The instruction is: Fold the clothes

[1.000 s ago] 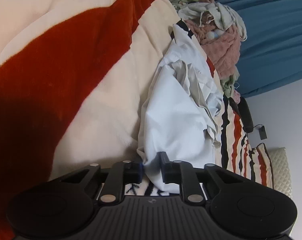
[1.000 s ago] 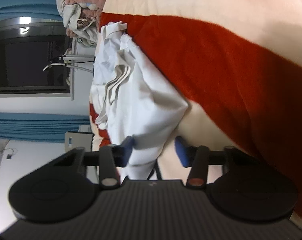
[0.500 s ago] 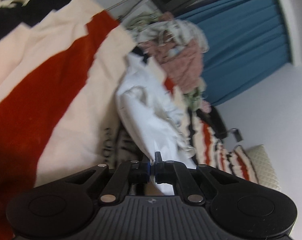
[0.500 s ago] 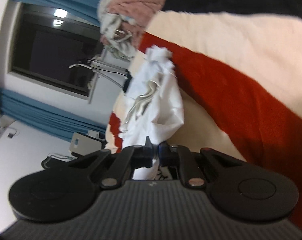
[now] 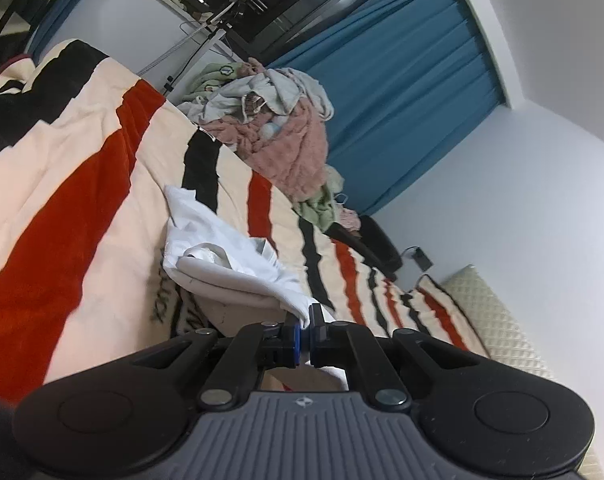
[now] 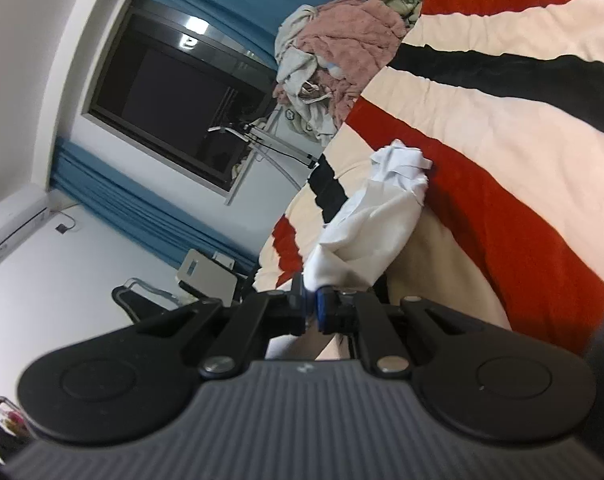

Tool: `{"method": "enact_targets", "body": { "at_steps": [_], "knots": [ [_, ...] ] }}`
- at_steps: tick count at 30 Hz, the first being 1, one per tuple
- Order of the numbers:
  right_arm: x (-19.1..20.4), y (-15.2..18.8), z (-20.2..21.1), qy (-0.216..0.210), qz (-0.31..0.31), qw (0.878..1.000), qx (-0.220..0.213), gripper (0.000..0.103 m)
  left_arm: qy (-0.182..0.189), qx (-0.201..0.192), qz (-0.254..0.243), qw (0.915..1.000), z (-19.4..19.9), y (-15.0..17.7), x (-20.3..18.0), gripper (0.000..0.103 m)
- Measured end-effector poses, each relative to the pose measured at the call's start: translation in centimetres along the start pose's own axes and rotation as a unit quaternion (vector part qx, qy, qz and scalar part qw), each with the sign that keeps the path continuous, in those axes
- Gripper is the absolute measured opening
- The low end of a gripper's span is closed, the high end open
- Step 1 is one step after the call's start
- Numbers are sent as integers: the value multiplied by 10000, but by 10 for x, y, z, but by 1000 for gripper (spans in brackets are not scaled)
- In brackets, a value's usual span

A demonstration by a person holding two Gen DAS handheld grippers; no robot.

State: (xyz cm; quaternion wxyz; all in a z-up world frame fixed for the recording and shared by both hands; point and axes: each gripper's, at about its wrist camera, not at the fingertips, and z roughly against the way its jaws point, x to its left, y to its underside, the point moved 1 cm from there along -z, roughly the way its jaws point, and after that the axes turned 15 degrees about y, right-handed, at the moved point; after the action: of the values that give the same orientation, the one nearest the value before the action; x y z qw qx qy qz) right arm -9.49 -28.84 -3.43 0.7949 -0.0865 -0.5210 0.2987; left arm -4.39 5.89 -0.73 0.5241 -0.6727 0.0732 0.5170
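Gripping a white garment (image 5: 226, 248) at two spots, both tongs are clamped tight on its cloth. The left tongs (image 5: 305, 334) are pinching a white corner, and the right tongs (image 6: 310, 308) are pinching a bunched white end (image 6: 365, 224). Between them the garment is hanging crumpled above the bed (image 5: 82, 184), with a beige inner layer showing under the white folds. Its far end is trailing down to touch the striped blanket (image 6: 501, 120), near the middle of the bed, across a red band. A heap of clothes (image 5: 278, 128), pink, grey and green, is sitting at the bed's far edge, well apart from the garment. Behind the heap blue curtains (image 5: 401, 92) are hanging beside a dark window (image 6: 174, 108). A quilted cream pillow (image 5: 497, 312) is lying at the bed's right edge in the left view.
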Motion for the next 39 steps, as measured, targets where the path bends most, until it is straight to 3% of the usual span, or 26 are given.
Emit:
{"method": "enact_targets", "body": {
  "at_steps": [5,9,14,19,24,30,39],
  "knots": [
    [3,10,14,-7,-37,10000,45,8,-33,-118,243,9996,23,13,-4,4],
    [10,-2,1,54,-245,9997,50,8,-102,-178,235,9995,8,-1,-3,4],
    [30,-40,-44,218,-689,9973,141,9,-324,-254,311,9987,-54,-51,12,5],
    [49,-84,-116,757,-757,9940,209,9,-698,-3,281,9972,-138,-103,46,5],
    [40,-111,-200,1179,-568,9907,367,9,-991,124,202,9948,-189,-122,94,5],
    [7,-114,-261,981,-420,9912,780,10,-968,103,108,9952,-213,-123,145,5],
    [-26,-127,-304,675,-1311,9800,1337,13,-863,163,-378,9954,-238,-126,166,9]
  ]
}}
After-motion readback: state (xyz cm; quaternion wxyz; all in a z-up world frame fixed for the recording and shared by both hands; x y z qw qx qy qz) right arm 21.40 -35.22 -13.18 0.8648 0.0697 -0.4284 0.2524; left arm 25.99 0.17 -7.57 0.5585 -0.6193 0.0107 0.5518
